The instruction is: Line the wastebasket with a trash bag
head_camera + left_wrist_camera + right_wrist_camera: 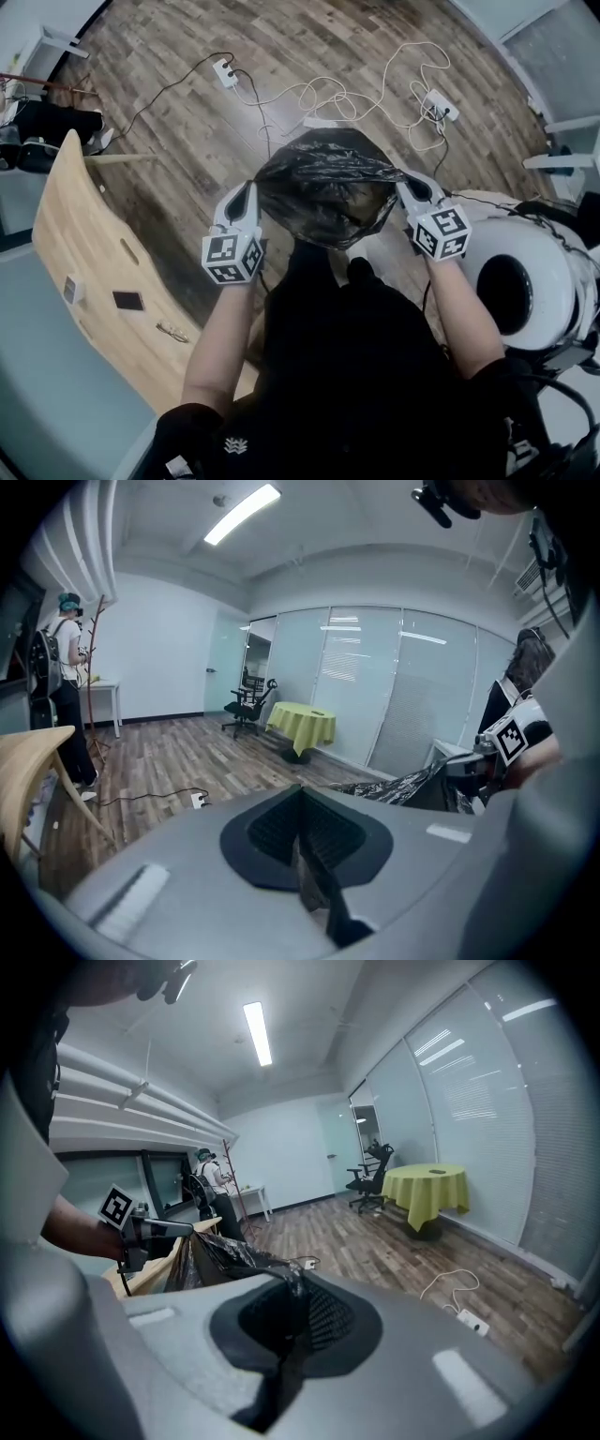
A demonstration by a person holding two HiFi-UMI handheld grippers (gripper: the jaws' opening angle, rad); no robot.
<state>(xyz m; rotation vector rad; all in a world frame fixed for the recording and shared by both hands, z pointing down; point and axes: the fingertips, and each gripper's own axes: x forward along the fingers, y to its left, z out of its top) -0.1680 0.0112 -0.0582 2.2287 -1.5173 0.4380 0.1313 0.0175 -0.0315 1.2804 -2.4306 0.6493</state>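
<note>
Now the black trash bag (328,187) hangs at frame centre, its rim pinched by the closed left gripper (251,190) and right gripper (405,186); it seems light, soft and slippery, best held there.

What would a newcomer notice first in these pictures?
The crinkled black plastic trash bag, at the centre of the head view, is stretched between the shut left gripper and right gripper. Beyond it, white cables sprawl over the brown wooden floor; a rounded white container with a dark opening sits at the right.
</note>
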